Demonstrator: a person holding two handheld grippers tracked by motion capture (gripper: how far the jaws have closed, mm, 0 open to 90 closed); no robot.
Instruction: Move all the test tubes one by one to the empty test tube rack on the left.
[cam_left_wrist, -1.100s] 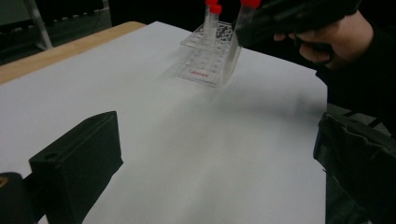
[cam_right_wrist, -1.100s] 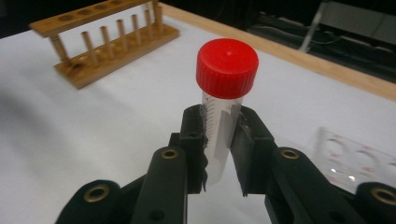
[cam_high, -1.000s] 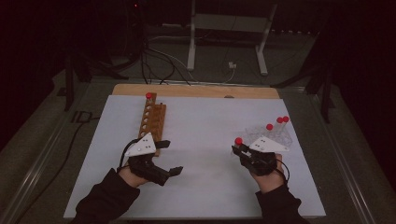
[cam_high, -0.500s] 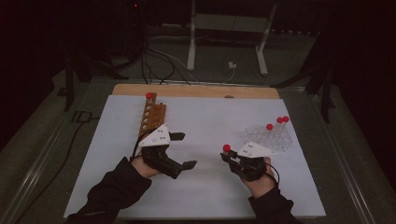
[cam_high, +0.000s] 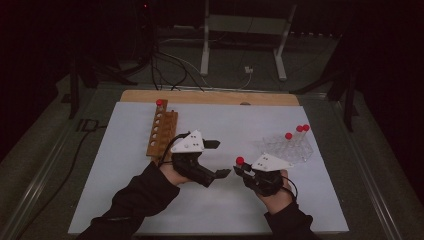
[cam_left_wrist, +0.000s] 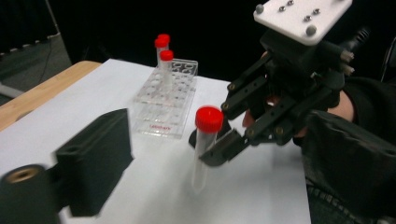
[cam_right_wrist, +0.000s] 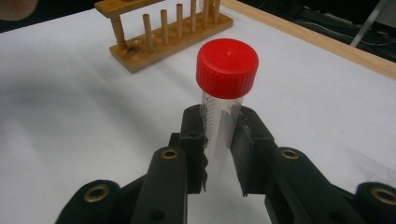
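Note:
My right gripper is shut on a clear tube with a red cap and holds it upright above the white mat. In the right gripper view both pads clamp the tube just under its cap. My left gripper is open a short way to the left of the tube, pointing towards it. Its jaws have just been closing a little, with nothing between them. The left gripper view looks at the held tube and the right gripper.
A wooden rack stands at the left of the mat with one red-capped tube at its far end. A clear plastic rack at the right holds three red-capped tubes. A wooden board borders the mat's far edge.
My left hand has moved right, towards the middle of the mat and the held tube, and risen a little. The right hand with the tube has barely shifted left.

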